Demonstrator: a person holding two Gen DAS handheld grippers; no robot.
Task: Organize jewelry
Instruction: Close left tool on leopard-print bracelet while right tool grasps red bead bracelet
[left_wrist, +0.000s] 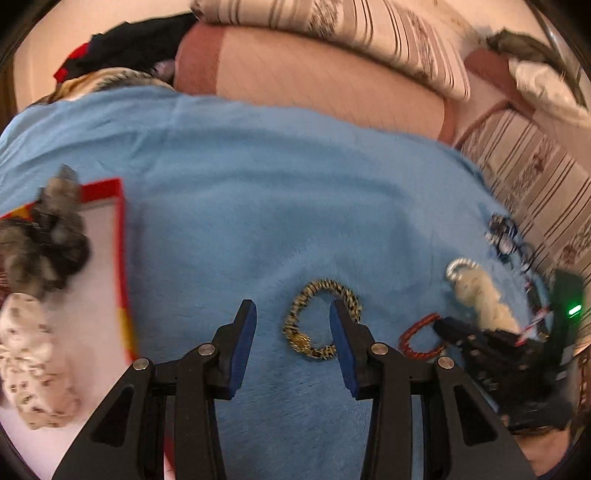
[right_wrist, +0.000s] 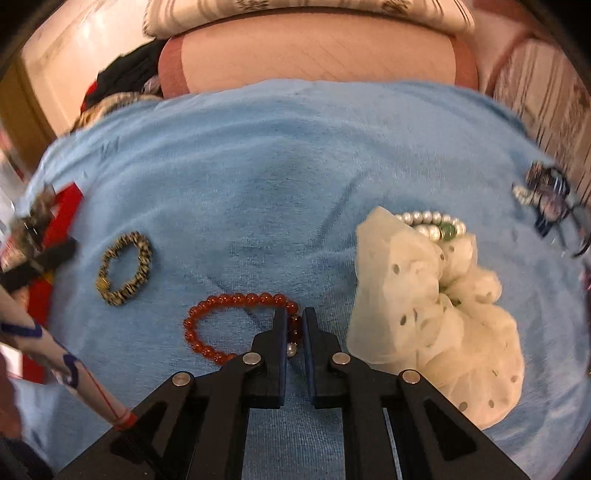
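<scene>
Right gripper (right_wrist: 294, 317) clenches red bracelet (right_wrist: 236, 301), hiding beads; left gripper (left_wrist: 293, 314) released.

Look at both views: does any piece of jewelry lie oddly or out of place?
Yes. The pearl bracelet is half buried under a crumpled white scrunchie on the blue cloth, so only part of its ring shows, while the leopard bracelet lies flat and apart.

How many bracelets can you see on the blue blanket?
3: a leopard-print bracelet at left, a red bead bracelet in the right gripper's jaws, a pearl bracelet by the white scrunchie. More may hide.
</scene>
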